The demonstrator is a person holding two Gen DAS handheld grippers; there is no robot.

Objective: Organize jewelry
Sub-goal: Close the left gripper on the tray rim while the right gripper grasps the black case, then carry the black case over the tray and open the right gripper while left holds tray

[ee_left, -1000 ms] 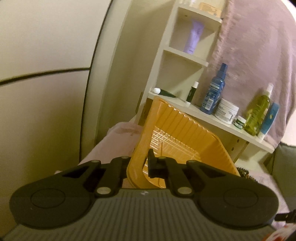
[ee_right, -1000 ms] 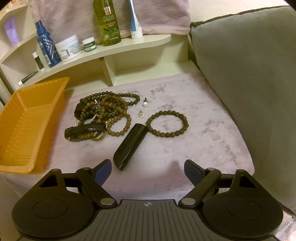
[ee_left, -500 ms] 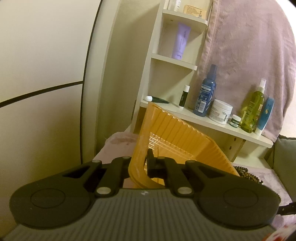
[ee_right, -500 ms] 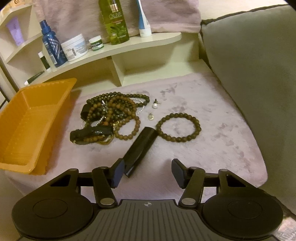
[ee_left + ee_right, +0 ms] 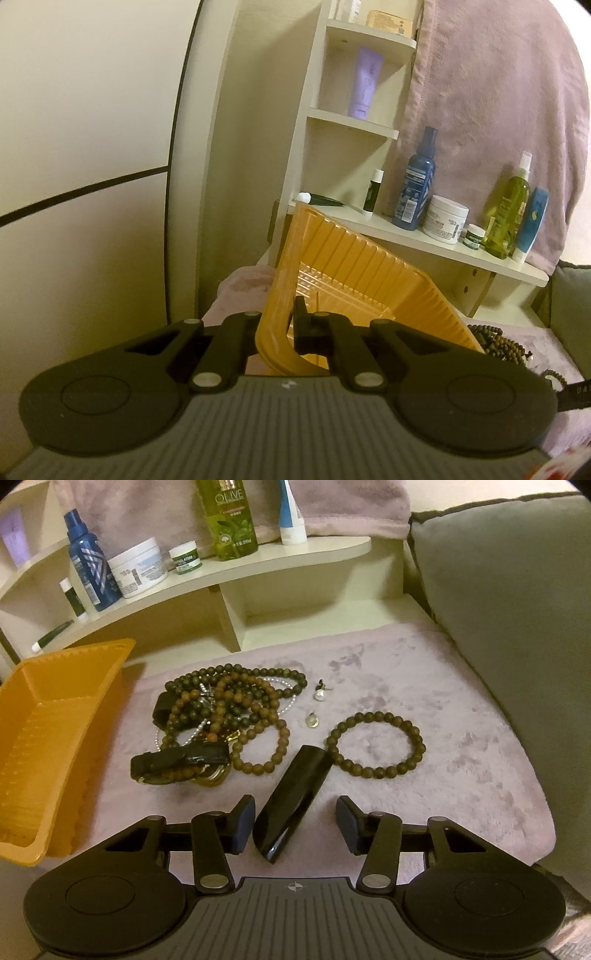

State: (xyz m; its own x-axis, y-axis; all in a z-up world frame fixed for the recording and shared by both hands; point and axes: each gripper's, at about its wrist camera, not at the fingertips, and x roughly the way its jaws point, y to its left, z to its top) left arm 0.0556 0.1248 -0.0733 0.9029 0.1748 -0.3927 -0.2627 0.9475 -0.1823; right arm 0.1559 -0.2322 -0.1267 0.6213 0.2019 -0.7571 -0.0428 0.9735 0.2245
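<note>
The left tongs (image 5: 275, 325) are clenched on the near wall of the orange tray (image 5: 55, 716), which is held tilted at the left edge of the pink plush cover (image 5: 424, 709). The right tongs (image 5: 295, 821) have just been closing, but the pads do not yet press: the glossy black clip (image 5: 291, 801) lies between them, close to the left pad and well apart from the right one.

Several things can go wrong from here. The clip is smooth and lies slantwise to the jaws, so it can be squeezed out or turned when only its near end is caught. The soft cover can be pinched together with it. The tray is gripped by one thin wall only; it can twist or slide off the edge if the hold is loosened.

By count: one tray, one black clip, one separate bead bracelet (image 5: 375, 744), two small pendants (image 5: 319, 694) and (image 5: 312, 720), and one tangled heap of beads (image 5: 221, 716). How many strands are in the heap cannot be told; a dark strap (image 5: 177, 762) and a thin pearl chain are seen in it.
</note>
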